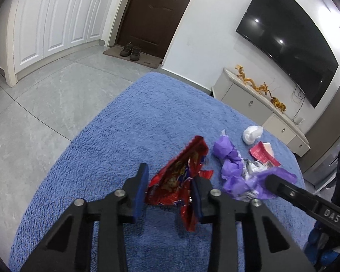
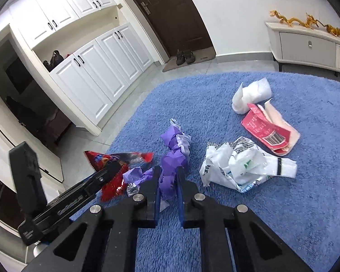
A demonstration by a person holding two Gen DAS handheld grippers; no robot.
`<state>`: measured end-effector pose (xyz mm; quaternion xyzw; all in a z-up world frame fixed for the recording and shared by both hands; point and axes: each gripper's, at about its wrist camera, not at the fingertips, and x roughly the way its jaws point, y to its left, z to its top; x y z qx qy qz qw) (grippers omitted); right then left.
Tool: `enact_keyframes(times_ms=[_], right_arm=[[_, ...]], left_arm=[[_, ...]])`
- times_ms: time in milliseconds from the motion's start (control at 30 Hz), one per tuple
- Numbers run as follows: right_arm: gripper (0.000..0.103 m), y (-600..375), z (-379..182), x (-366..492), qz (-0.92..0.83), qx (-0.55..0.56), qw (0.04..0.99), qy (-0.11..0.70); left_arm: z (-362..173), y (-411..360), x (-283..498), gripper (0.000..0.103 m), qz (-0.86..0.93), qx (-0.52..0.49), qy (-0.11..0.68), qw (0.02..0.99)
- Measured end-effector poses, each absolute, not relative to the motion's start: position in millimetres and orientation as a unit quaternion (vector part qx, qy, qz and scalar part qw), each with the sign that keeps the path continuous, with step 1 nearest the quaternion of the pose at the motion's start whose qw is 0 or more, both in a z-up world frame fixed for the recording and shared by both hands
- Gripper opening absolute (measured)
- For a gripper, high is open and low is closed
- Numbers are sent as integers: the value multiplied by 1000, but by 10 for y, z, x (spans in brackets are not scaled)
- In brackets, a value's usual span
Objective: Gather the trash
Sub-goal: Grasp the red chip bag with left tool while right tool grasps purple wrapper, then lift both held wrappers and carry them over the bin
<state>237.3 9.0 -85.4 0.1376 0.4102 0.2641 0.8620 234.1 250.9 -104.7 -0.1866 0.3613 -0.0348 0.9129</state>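
Both grippers clamped on trash lying on the blue-covered desk

The left gripper (image 1: 170, 187) has its jaws pressed on a crumpled red snack wrapper (image 1: 181, 172), which stands up between the blue pads; the right gripper (image 2: 167, 181) has its jaws closed tight on a crumpled purple wrapper (image 2: 173, 156), just right of the red one. Farther right on the blue fuzzy cover (image 2: 283, 215) lie a crumpled white plastic bag (image 2: 238, 167), a flattened red and cream carton (image 2: 269, 131) and, touching its far end, a wad of white tissue (image 2: 249, 96). Beyond the desk are white cabinets (image 1: 54, 20), a dark door (image 1: 156, 11) with a pair of shoes (image 1: 130, 49) on the mat, and a wall television (image 1: 290, 45)
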Motion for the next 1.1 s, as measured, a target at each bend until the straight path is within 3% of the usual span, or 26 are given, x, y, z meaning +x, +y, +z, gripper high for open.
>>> enact_keyframes(times_ms=[133,667,1100], right_arm=[[11,-71,-742,2206,262,142,868,398],[11,-1062,-98,1183,211,161,906,330],[11,-2207,170,289,118,210,933,267]], left_arm=[[-972,2474,2254,26,-46,-184,351,917],[-262,2111,1572,26,-92,-149,298,938],[272,1155,1141,26,-192,-118,274,935]])
